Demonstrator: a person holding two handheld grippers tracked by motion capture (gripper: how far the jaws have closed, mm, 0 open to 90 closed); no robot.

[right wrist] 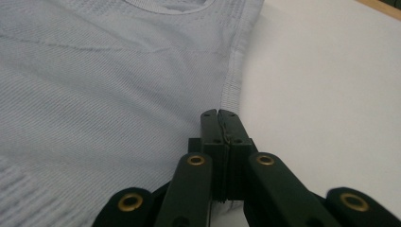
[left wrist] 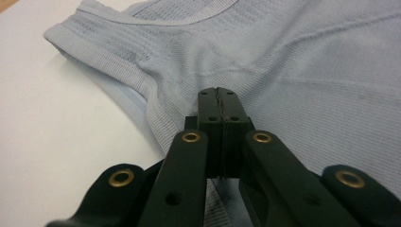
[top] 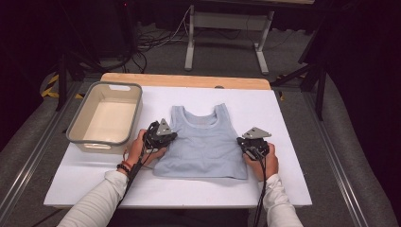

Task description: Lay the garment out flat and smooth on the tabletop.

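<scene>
Black jaws of the left tool are pressed together at the left armhole edge of the pale blue tank top; the right tool is likewise closed at its right side seam. Whether either pinches cloth is unclear. Spread flat, the top lies mid-tabletop, right of a grey bin.

One top is laid on one white board, one bin is set beside it, and two grippers are counted, left and right, each held in one hand
</scene>
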